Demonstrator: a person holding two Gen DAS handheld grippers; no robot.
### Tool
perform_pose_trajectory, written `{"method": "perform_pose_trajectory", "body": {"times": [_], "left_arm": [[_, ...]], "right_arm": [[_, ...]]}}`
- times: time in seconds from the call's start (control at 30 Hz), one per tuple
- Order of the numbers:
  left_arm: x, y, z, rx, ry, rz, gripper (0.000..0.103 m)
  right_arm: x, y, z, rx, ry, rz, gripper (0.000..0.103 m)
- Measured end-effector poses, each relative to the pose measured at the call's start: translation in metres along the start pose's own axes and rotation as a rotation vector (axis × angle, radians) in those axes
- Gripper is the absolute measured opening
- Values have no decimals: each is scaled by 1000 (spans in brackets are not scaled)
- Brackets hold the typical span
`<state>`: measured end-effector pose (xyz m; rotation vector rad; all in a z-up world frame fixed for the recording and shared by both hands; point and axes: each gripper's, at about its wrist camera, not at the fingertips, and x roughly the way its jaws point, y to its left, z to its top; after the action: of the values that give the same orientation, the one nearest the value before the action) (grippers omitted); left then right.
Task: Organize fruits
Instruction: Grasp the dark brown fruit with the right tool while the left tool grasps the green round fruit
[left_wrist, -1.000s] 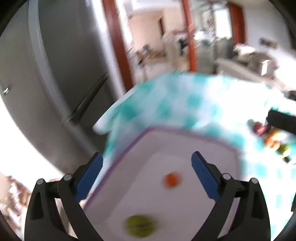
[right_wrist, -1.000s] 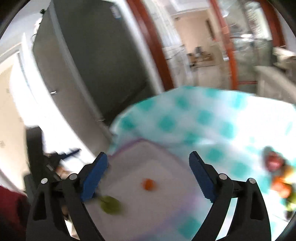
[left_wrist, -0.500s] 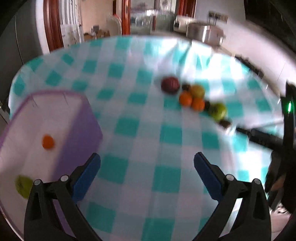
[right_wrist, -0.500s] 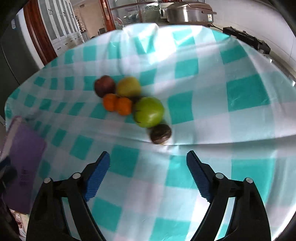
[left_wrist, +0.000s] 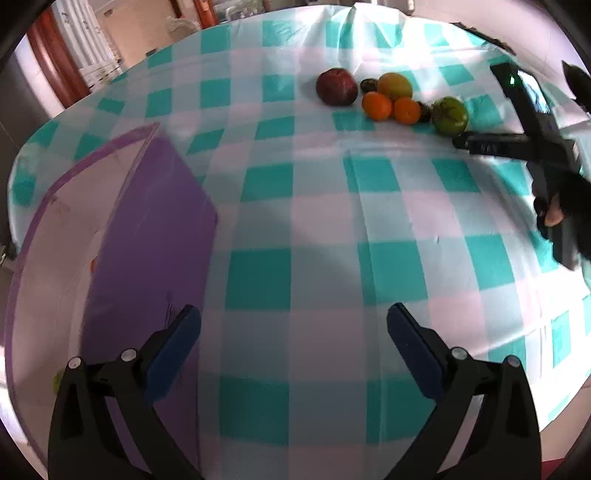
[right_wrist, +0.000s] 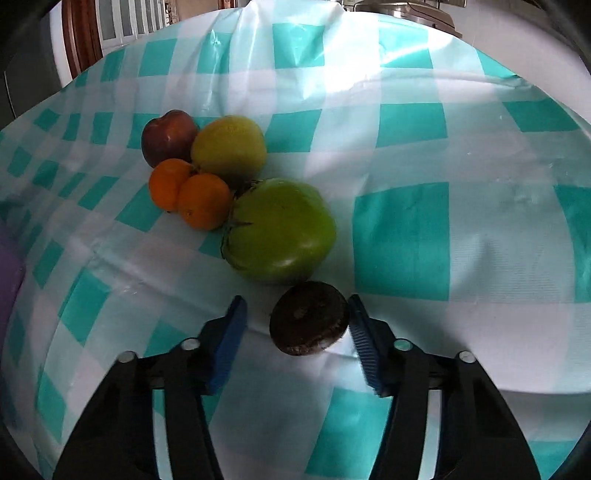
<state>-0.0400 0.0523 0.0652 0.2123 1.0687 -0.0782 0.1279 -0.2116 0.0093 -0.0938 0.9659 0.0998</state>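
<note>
1. We find the dark brown fruit (right_wrist: 309, 323) on the desk (right_wrist: 402, 236), between the two pads of the right gripper (right_wrist: 295, 328). Its flat cut face is turned toward the camera.
2. The right gripper's jaws have just been closing. The pad at 3 o'clock of the fruit looks to be touching its rim; the pad at 9 o'clock stands apart from it. We judge it not yet gripped.
3. The green tomato (right_wrist: 280, 229) sits just beside the fruit, at its 11 o'clock, so we expect little room on that side.
4. The fruit appears off-centre toward the right pad; closing may nudge it leftward.
5. The left gripper (left_wrist: 291, 347) is released and empty, over bare cloth beside the purple bin (left_wrist: 147, 258), well apart from the fruit pile (left_wrist: 391, 98) at its 1 o'clock. The right hand is much the nearer.
</note>
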Motion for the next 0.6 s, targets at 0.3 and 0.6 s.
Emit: {"method": "perform_pose_trajectory", "body": {"times": [0.3, 0.6], "left_arm": [[26, -34, 67, -13, -44, -147, 101], [95, -126, 142, -180, -52, -360, 101]], "right_arm": [[-29, -16, -33, 96, -47, 16, 40], [-95, -37, -97, 263, -31, 21, 40]]}}
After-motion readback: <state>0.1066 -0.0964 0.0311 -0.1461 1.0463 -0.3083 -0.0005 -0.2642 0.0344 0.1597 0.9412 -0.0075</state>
